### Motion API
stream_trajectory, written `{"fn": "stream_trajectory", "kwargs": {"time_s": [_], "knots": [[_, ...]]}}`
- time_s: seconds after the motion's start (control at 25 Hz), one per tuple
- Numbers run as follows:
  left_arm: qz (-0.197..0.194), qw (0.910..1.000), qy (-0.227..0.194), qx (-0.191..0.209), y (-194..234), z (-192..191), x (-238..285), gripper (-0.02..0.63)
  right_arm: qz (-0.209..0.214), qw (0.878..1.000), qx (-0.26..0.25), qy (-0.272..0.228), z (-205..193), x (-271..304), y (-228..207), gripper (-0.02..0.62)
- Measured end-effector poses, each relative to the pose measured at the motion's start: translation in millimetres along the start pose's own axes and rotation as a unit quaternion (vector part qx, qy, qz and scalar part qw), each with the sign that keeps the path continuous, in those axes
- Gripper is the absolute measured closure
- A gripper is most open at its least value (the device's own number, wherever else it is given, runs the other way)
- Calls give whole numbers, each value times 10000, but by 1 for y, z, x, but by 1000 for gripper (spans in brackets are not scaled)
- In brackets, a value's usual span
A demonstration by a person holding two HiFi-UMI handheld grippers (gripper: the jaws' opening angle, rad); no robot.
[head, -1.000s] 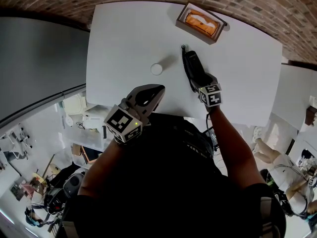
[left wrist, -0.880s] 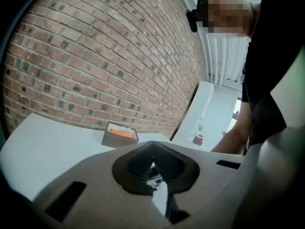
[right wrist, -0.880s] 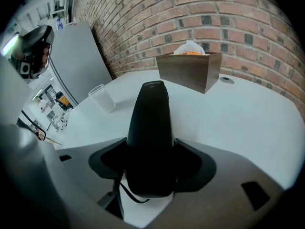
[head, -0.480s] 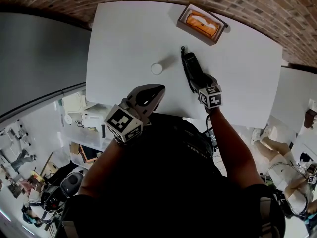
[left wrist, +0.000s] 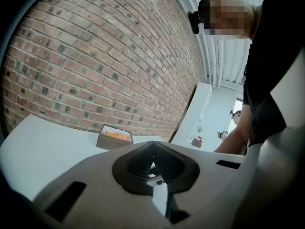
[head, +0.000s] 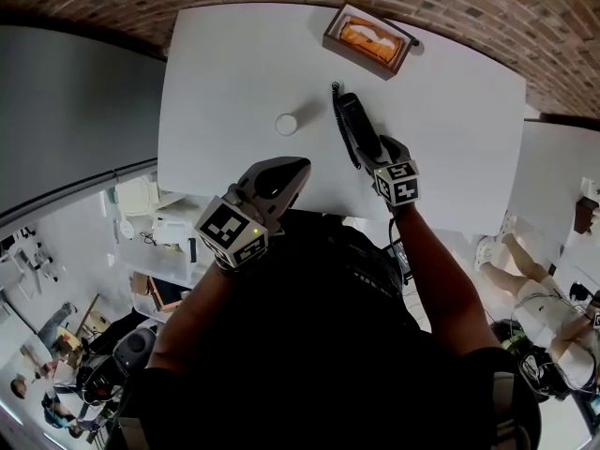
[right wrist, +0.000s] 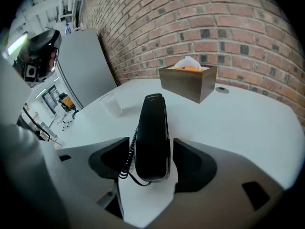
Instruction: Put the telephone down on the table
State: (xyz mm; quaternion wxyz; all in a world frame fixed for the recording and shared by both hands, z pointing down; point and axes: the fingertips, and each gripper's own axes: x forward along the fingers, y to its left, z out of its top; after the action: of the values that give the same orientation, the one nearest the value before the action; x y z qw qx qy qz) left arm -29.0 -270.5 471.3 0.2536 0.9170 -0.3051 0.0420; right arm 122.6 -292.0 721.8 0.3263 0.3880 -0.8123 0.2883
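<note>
Telephone (head: 356, 125), cup (head: 286, 124) and box (head: 368, 40) are sitting slightly farther left in head view than before | telephone is lying on counter (head: 234, 64), near end between right gripper's (head: 382, 153) spread jaws, small gaps either side | left gripper (head: 296, 169) is hovering off counter's near edge, jaws pressed together, empty

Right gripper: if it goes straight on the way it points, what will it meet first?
The telephone, lying between its open jaws; beyond it, probably the tissue box.
</note>
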Motion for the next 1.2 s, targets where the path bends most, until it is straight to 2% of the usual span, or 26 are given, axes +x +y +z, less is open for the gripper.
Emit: {"fn": "stream_trajectory", "kwargs": {"time_s": [0.32,0.68,0.88,1.12,1.2], "knots": [[-115,9998,-67,124,-35,-2,4,600,-58,9994,-44,-330,5,-44,3,316],[-314,9986,-230,370,-91,-3,11,600,-63,9936,-121,-1119,32,-123,20,325],[-306,9974,-328,560,-118,0,12,600,-94,9848,-287,-1712,53,-180,35,391],[-298,9953,-452,807,-143,7,17,600,210,9678,-568,-2442,77,-248,60,545],[-262,9945,-501,882,-148,11,19,600,280,9629,-713,-2587,83,-266,67,565]]}}
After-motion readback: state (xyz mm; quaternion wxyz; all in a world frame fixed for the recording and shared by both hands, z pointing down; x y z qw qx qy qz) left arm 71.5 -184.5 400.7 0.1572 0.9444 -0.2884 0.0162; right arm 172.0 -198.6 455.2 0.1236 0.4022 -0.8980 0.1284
